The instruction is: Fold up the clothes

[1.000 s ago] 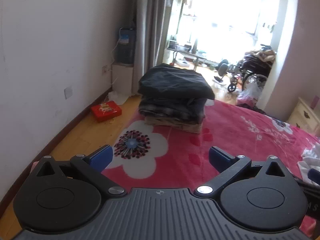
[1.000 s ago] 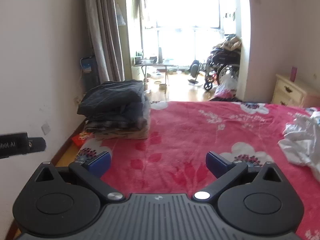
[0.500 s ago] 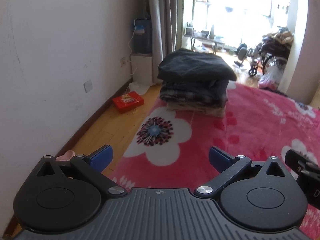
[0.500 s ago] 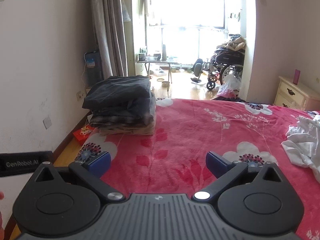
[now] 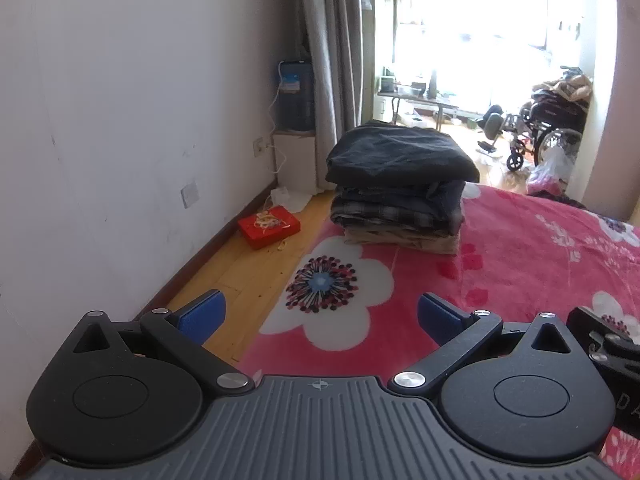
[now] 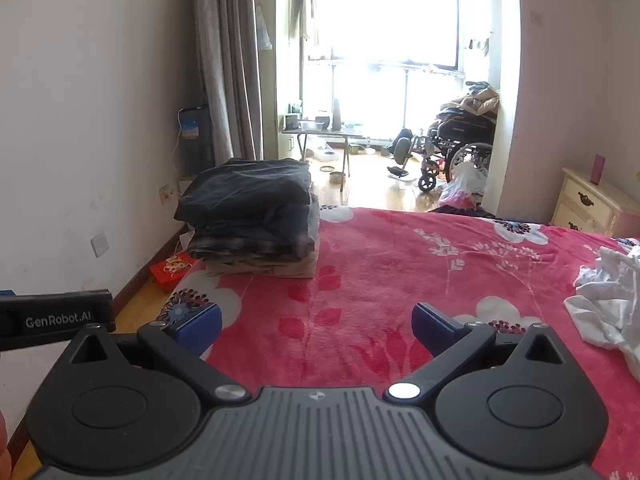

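- Wall [image 5: 120,100] in white is seen along the left side, with a socket plate [image 5: 189,195] low on it and a red box [image 5: 269,227] lying on the wooden floor [image 5: 240,276] beside the skirting.
- Left gripper [image 5: 318,316] is held over the left edge of the bed [image 5: 520,256]; its blue fingertips [image 5: 202,316] are spread wide apart and nothing is gripped between them.
- Folded clothes [image 5: 400,184] are stacked in a neat pile at the far left corner of the bed, a dark garment on top, a checked one under it and a beige one at the bottom.
- Pink flowered blanket [image 6: 400,272] is spread over the bed, and a large white flower [image 5: 332,292] is printed just in front of the pile.
- Right gripper [image 6: 316,328] is held over the near part of the bed, its jaws likewise released and wide, with only blanket between them.
- Wheelchair [image 6: 456,152] is parked beyond the far edge of the bed, near the bright window.
- Crumpled white garment [image 6: 608,300] is left unfolded at the right edge of the bed, well apart from the pile.
- Cream nightstand [image 6: 592,208] is seen against the right wall.
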